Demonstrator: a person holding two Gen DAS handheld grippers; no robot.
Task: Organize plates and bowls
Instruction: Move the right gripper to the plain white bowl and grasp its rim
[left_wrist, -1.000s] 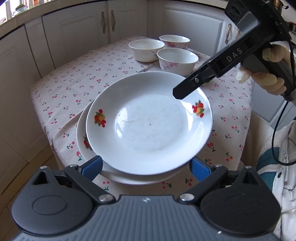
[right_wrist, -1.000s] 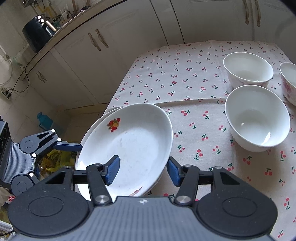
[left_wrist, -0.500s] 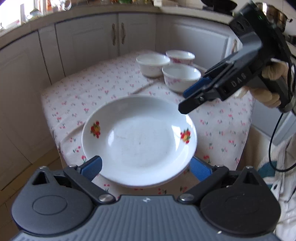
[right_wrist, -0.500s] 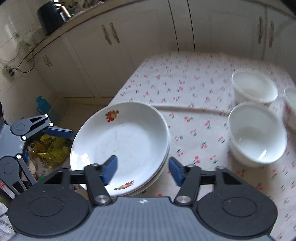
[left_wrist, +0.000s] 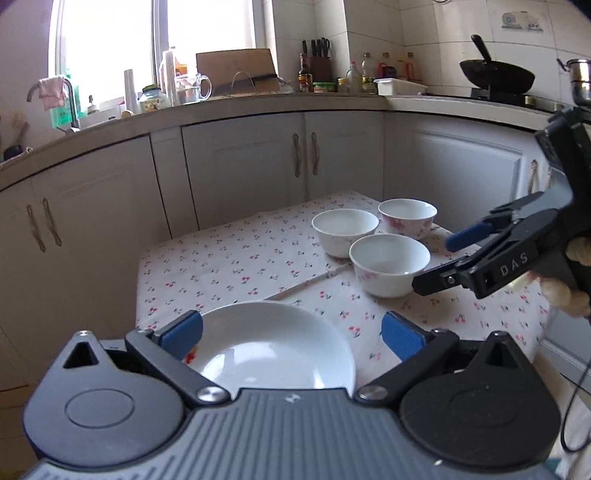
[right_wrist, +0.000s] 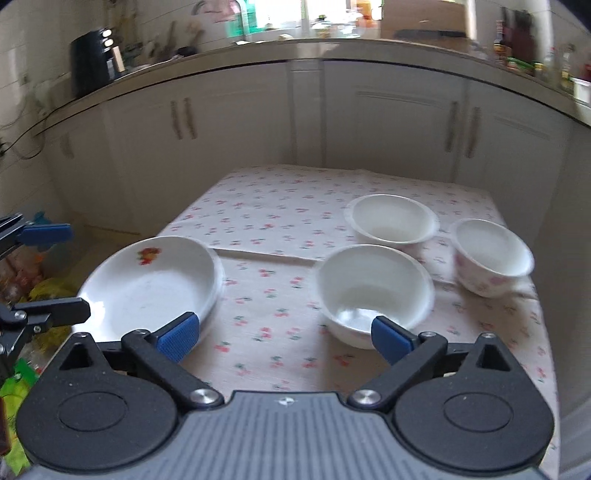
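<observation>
Two white plates with a fruit print lie stacked (left_wrist: 273, 347) at the table's near left corner, also in the right wrist view as the plate stack (right_wrist: 151, 288). Three white bowls stand apart at the far right: the nearest bowl (left_wrist: 389, 264) (right_wrist: 375, 291), a middle bowl (left_wrist: 345, 230) (right_wrist: 393, 219) and a pink-flowered bowl (left_wrist: 408, 216) (right_wrist: 493, 256). My left gripper (left_wrist: 291, 336) (right_wrist: 51, 273) hovers above the stack's near rim, jaws opening, pads touching nothing. My right gripper (right_wrist: 284, 338) (left_wrist: 443, 260) is opening over bare cloth between the stack and the nearest bowl, nothing between its jaws.
A cherry-print cloth (left_wrist: 236, 258) covers the small table. White cabinets (left_wrist: 258, 166) under a cluttered counter wrap around its far and left sides. Yellow-green bags (right_wrist: 48, 291) lie on the floor at the left. A gloved hand (left_wrist: 569, 295) holds the right gripper.
The top plate, tilted and gripped at its rim before, now lies flat on the stack. The right jaws have spread wide. Both grippers have drawn back and tipped up.
</observation>
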